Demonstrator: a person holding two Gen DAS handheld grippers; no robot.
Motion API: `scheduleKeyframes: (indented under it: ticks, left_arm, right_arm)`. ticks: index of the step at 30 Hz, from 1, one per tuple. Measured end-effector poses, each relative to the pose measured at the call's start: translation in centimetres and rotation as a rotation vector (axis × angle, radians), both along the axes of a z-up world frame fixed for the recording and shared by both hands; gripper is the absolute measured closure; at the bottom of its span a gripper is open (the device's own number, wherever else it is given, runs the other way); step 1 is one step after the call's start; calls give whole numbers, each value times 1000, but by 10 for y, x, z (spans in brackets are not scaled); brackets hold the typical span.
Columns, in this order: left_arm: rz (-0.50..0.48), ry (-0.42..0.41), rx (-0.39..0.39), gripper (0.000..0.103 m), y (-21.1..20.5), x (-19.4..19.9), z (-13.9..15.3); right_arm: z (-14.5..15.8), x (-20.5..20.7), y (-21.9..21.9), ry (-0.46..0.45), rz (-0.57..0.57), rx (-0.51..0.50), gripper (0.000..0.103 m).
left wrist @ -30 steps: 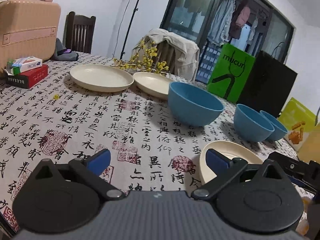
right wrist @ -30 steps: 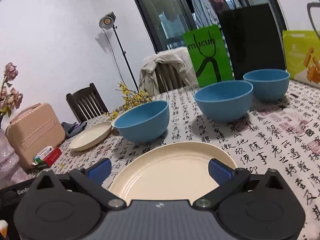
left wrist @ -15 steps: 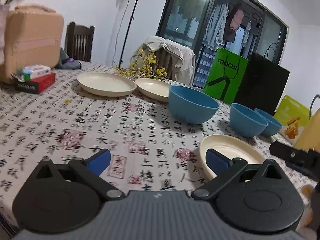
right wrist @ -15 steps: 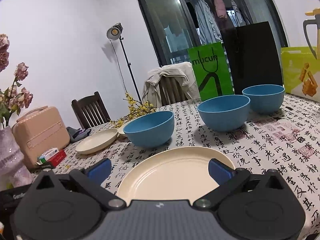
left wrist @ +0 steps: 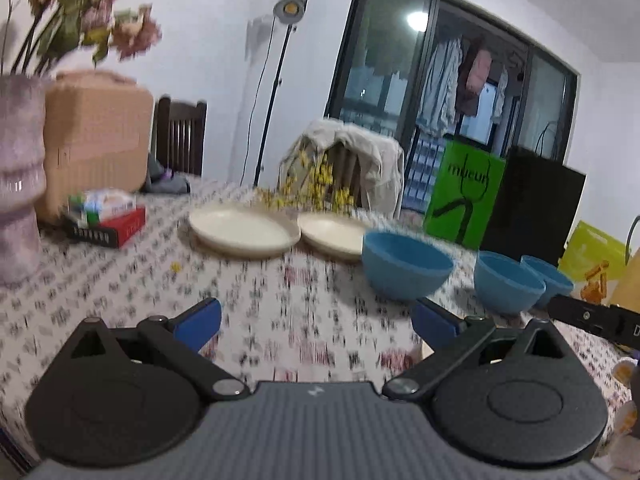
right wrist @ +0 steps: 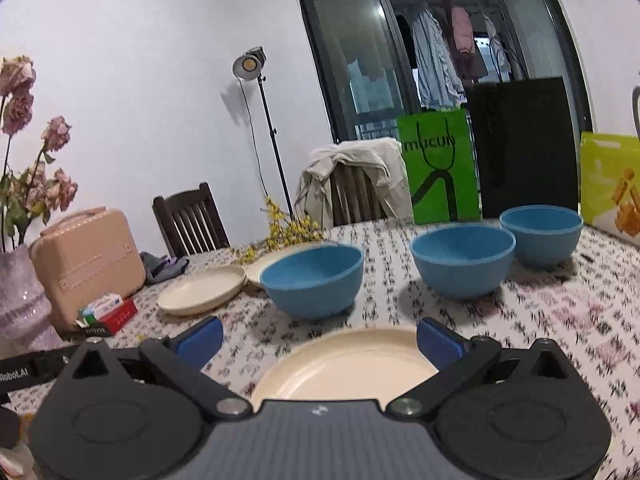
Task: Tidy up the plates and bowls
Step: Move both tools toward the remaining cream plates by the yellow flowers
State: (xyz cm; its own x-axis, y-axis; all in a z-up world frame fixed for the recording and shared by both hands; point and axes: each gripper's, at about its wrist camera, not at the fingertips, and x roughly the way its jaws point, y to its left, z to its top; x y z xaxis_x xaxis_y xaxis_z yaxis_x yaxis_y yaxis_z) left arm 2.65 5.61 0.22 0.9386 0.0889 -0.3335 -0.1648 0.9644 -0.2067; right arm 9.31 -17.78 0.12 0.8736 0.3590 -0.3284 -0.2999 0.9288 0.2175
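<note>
Both grippers, left gripper (left wrist: 316, 322) and right gripper (right wrist: 320, 338), have risen with jaws wide and empty; the cream plate (right wrist: 344, 364) at lower centre remains ungrasped.

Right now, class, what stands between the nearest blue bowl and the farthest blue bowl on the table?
A third blue bowl, the middle bowl, stands between the nearest bowl and the farthest bowl. The right wrist view shows this most clearly.
</note>
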Motion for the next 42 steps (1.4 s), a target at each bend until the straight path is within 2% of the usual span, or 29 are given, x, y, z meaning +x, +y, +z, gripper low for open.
scheduleKeyframes:
  ticks: [3, 10, 20, 28, 32, 38, 42]
  left_arm:
    - [-20, -42, 4, 0, 3, 6, 14]
    - [-87, -98, -74, 0, 16, 32, 25]
    - [-80, -108, 4, 0, 33, 63, 37]
    - [-70, -114, 28, 0, 51, 97, 43]
    - [-67, -113, 18, 0, 61, 110, 49]
    - [-49, -102, 73, 0, 67, 128, 66]
    - [-44, -80, 76, 0, 72, 143, 81]
  right_arm:
    - [14, 0, 1, -20, -5, -13, 0]
    - [34, 7, 6, -25, -35, -74, 0]
    - [50, 40, 28, -31, -45, -101, 0]
    - [69, 80, 46, -25, 2, -110, 0]
    - [78, 96, 61, -52, 19, -135, 0]
    - [82, 119, 79, -37, 55, -160, 0]
    - [87, 133, 85, -30, 71, -148, 0]
